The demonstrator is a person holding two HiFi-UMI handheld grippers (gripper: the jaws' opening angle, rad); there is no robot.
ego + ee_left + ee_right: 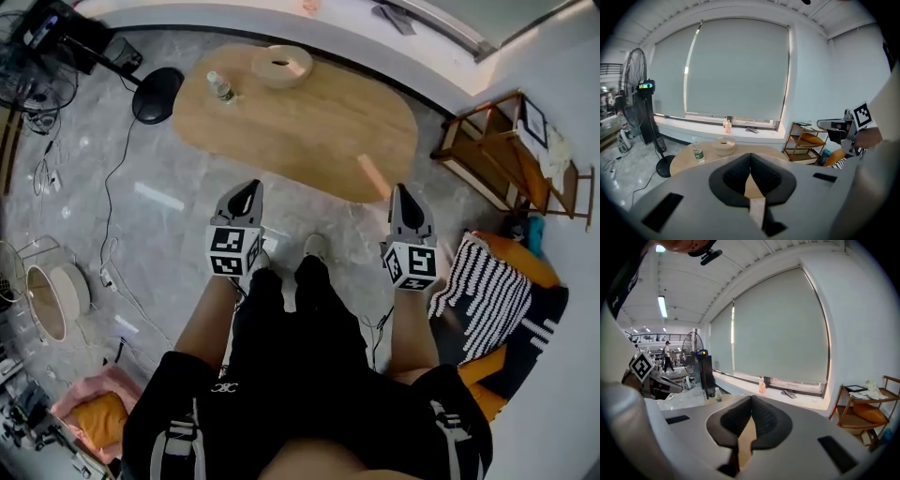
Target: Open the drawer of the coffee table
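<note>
The oval wooden coffee table (319, 127) stands on the grey floor ahead of me, and no drawer front shows from above. On its far end are a small plastic bottle (220, 87) and a round beige bowl (282, 66). My left gripper (246, 194) hangs over the floor just short of the table's near edge, its jaws shut on nothing. My right gripper (403, 197) is level with it near the table's right end, also shut and empty. In the left gripper view the shut left gripper (750, 161) faces the table (684, 159) and bottle (697, 152). The right gripper (751, 404) looks over the bottle (717, 393).
A standing fan with a black round base (155, 94) is left of the table. A wooden shelf rack (497, 150) stands at the right, with a striped cushion (487, 291) nearer me. Cables trail over the floor at the left, beside a round white appliance (56, 300).
</note>
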